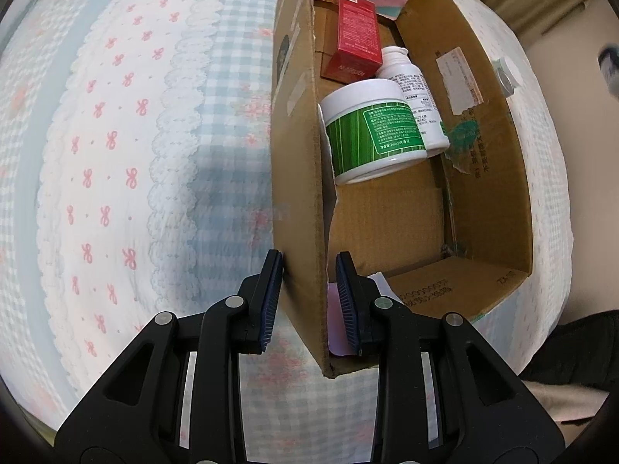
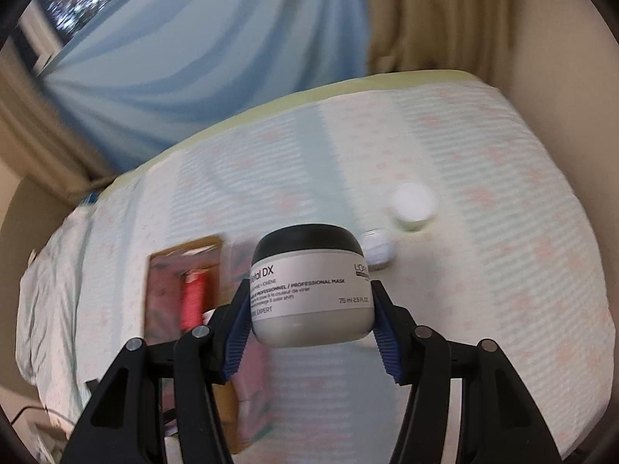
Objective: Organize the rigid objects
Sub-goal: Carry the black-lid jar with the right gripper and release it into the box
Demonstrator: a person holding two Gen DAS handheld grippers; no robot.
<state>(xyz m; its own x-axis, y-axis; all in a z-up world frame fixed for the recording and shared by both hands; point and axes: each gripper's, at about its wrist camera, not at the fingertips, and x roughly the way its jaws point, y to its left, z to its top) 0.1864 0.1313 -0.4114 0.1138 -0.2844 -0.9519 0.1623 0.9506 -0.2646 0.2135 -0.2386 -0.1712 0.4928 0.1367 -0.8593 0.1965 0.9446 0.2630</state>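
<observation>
Left gripper (image 1: 305, 301) low centre of left wrist view, blue-padded fingers (image 1: 271, 301) straddling the near side wall of an open brown cardboard box (image 1: 298, 154); left pad against the outer face, right pad inside with a gap to the wall, so grip state cannot tell. Box on a bed with pale blue gingham and pink-bow quilt (image 1: 116, 154), filling right half of frame. Inside box, upper centre: red rectangular carton (image 1: 358, 34) leaning at the far end, white plastic bottle with printed label (image 1: 414, 89) lying just right of it, white round tub with green striped label (image 1: 371, 131) on its side in front, touching the bottle. Pink paper scrap (image 1: 336, 324) at near inner corner by the right finger. In right wrist view, right gripper (image 2: 311, 309) centre frame, fingers clenched on a grey round jar with black lid, "Professional Mask" label (image 2: 309, 290), held upright above the bed. Same box (image 2: 185, 282) blurred at lower left of frame, red item visible inside. Small white round jar (image 2: 379, 253) and white-lidded round jar (image 2: 412, 207) standing on quilt right of centre, near each other, both blurred. Blue curtain (image 2: 174, 58) upper left, beige curtain (image 2: 425, 11) upper right.
</observation>
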